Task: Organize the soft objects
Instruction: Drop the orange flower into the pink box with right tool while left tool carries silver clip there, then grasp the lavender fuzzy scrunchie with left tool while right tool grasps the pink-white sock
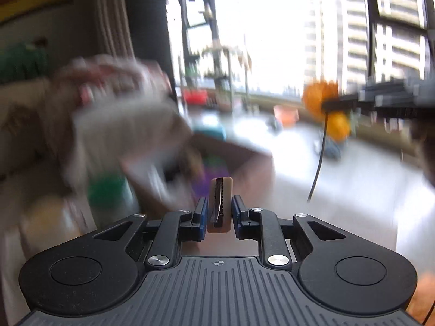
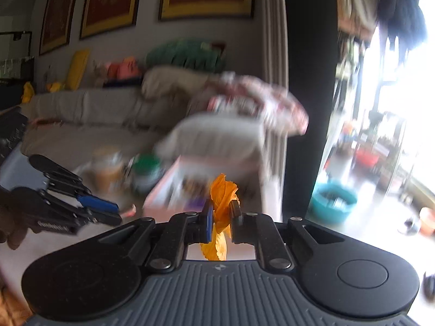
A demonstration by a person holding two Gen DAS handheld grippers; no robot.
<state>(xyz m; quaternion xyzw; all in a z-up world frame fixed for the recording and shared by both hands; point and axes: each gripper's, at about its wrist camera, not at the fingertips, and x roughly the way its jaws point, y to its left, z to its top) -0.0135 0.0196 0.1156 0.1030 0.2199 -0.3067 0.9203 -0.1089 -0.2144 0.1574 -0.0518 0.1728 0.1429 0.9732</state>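
Through the left wrist camera, we see our left gripper with its jaws drawn in narrow around a small tan piece that has a dark toothed strip down its middle; the piece stands upright between the blue-edged fingers. Whether the fingers actually press on it we cannot tell, as slim gaps show on both sides. Ahead, everything is blurred: a cardboard box sits just beyond the fingertips with something purple inside it, and a pale cushion lies to its left. At the far right, our right gripper comes in from the edge, clamped on an orange soft toy, held in the air.

Through the right wrist camera, we see the right gripper with its jaws closed tight on the orange soft toy, which bunches above the fingers and hangs below them. Past it lies the blurred box, and a beige sofa stretches behind with a green pillow on its back. The left gripper enters from the left edge, near the box.
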